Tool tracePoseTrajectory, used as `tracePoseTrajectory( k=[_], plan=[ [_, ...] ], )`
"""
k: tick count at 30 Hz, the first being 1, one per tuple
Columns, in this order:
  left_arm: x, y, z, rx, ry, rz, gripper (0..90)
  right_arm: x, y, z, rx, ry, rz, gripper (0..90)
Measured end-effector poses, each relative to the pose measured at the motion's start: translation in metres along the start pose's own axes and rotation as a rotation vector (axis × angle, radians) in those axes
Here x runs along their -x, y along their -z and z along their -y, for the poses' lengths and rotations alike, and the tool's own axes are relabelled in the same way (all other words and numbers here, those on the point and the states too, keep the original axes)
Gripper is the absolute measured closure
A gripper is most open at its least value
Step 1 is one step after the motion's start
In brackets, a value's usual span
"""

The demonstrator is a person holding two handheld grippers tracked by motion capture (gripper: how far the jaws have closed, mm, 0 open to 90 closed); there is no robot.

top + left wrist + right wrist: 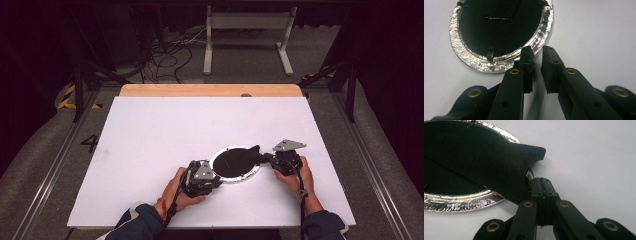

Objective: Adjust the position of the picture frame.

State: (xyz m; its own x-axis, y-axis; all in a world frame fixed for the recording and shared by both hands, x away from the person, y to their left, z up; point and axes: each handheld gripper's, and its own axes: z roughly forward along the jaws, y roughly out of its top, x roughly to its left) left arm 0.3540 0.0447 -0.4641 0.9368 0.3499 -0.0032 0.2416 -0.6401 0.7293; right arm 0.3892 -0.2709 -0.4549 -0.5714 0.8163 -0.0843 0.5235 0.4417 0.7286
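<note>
**Black cloth on foil plate, pinched from the right**

A round foil plate (pixel 252 173) with a shiny, crinkled rim sits on the white desk (pixel 150 140), toward the near edge and a little right of centre. A black cloth (pixel 239 161) lies in it, covering the plate's middle and spilling over the rim on the right side, where a pointed corner reaches out onto the desk.

Right gripper (pixel 270 159): held just beside the plate's right edge, grey three-cornered plate on top. In the right gripper view its fingers (pixel 537 187) are pressed together with no gap between them, right against the overhanging edge of the black cloth (pixel 481 167); a small loop of the cloth's hem shows just above the fingertips. They appear to pinch that edge, though the contact itself is hidden by the dark fabric.

Left gripper (pixel 217 181): at the plate's near-left rim. In the left gripper view its fingers (pixel 527 62) stand narrowly apart, with bare desk showing through the gap. One fingertip sits at the foil plate (pixel 499 65) rim; whether it touches, I cannot tell. Nothing is between them.

Both of the person's hands rest low over the desk, dark sleeves at the near edge.
</note>
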Motion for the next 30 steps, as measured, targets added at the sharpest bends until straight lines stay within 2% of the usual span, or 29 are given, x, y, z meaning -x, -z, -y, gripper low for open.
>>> tracePoseTrajectory(
  k=[1,6,10,12,14,21,24,27,30],
  plan=[
    [-0.001,0.001,0.001,0.0,0.014,-0.001,79.9,-0.001,0.0,0.0,0.001,0.003,0.001,90.0],
    [-0.008,0.005,0.004,0.007,0.033,-0.022,81.1,-0.004,0.001,0.001,0.005,0.003,-0.01,90.0],
    [-0.02,0.011,0.01,0.005,0.066,-0.071,79.9,-0.009,0.002,0.001,-0.002,0.037,-0.003,90.0],
    [-0.027,0.013,0.013,0.01,0.091,-0.08,80.5,-0.011,0.004,0.002,-0.002,0.046,-0.017,90.0],
    [-0.032,0.015,0.016,0.018,0.116,-0.071,80.8,-0.013,0.005,0.003,-0.004,0.056,-0.032,90.0],
    [-0.04,0.018,0.019,0.013,0.113,-0.096,79.3,-0.018,0.009,0.005,-0.009,0.083,-0.1,90.0],
    [-0.043,0.02,0.021,0.018,0.13,-0.094,79.4,-0.023,0.011,0.006,-0.016,0.107,-0.139,90.0],
    [-0.044,0.021,0.021,0.014,0.126,-0.101,79.2,-0.026,0.013,0.007,-0.021,0.117,-0.144,90.0],
    [-0.044,0.023,0.022,0.009,0.123,-0.09,78.0,-0.027,0.015,0.008,-0.021,0.127,-0.169,90.0]
  ],
)
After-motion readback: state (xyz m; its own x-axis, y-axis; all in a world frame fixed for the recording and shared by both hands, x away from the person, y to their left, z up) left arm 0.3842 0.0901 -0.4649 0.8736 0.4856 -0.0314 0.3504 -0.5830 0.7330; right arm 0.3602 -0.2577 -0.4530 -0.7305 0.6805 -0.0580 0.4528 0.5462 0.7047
